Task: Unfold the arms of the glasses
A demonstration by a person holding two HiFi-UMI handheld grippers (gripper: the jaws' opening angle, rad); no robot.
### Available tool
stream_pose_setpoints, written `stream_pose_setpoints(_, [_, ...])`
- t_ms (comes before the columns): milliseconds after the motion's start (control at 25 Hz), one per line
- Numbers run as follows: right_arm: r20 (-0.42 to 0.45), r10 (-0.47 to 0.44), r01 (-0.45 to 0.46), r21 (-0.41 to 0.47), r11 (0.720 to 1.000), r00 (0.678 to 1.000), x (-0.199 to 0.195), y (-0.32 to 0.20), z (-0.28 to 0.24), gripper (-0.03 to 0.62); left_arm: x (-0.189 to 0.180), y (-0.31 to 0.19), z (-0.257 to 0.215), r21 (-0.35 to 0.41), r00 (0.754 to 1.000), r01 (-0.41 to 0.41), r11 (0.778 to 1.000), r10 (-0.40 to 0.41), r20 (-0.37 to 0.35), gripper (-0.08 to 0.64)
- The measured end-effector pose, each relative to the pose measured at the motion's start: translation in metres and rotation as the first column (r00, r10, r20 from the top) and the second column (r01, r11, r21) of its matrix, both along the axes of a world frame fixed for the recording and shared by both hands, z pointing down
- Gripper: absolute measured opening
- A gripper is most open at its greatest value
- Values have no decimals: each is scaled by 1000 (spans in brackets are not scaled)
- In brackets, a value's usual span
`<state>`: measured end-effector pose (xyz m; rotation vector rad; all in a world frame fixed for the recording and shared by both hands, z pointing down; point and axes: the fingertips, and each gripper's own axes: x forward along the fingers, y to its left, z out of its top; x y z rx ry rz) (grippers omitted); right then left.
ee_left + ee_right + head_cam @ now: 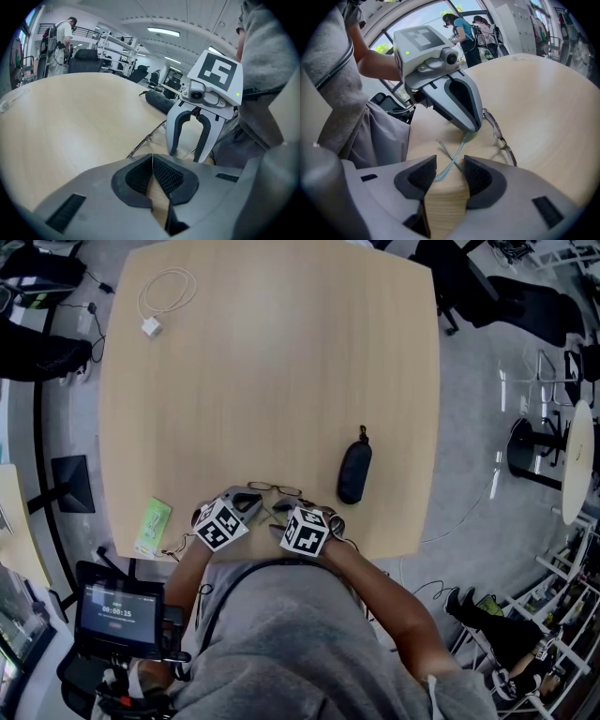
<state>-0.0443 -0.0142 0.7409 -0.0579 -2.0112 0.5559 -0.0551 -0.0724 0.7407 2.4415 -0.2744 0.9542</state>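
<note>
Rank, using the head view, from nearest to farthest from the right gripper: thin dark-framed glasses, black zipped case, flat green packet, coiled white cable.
From the right gripper:
1. thin dark-framed glasses, just ahead of it.
2. black zipped case, to its right.
3. flat green packet, near-left table edge.
4. coiled white cable, far-left corner.

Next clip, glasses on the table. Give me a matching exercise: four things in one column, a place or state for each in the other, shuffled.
1. white cable
2. dark case
3. green packet
4. right gripper

A. jaws apart, teal arm tips of the glasses between them
B. just right of the glasses
C. far left part of the table
D. near left edge of the table

Pairs: 1-C, 2-B, 3-D, 4-A.
</note>
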Motion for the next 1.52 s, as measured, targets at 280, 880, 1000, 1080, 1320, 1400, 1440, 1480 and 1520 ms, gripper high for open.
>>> stream_pose_setpoints(280, [-94,-19,15,-39,999,995,40,16,5,169,-3,-2,5,2,1000,-11,1000,11,21,6])
stream_pose_setpoints(880, [-120,140,-142,-8,990,983,55,0,18,169,-22,13,24,45,986,-150,988,146,81,6])
stream_pose_setpoints(1000, [-62,215,-214,18,977,975,47,16,-14,169,-27,34,-10,47,990,-138,989,137,19,7])
stream_pose_setpoints(1080, [-10,292,-292,21,956,956,43,15,-35,169,-27,34,-33,53,993,-108,993,110,-41,6])
stream_pose_setpoints(1320, [243,522,-527,-47,848,818,31,-38,-94,167,-21,-15,-89,76,970,68,995,-48,-237,6])
stream_pose_setpoints(1400, [350,518,-548,-17,836,780,29,-40,-132,133,-21,-8,-118,115,954,129,985,-92,-285,6])
stream_pose_setpoints(1440, [405,495,-549,22,835,769,32,-37,-155,71,-19,2,-136,141,944,161,977,-111,-311,6])
stream_pose_setpoints(1480, [458,468,-552,61,831,756,37,-32,-177,30,-16,11,-153,168,933,191,967,-126,-337,6])
stream_pose_setpoints(1520, [504,445,-559,94,824,740,42,-28,-197,11,-15,20,-169,193,923,220,956,-140,-359,6])
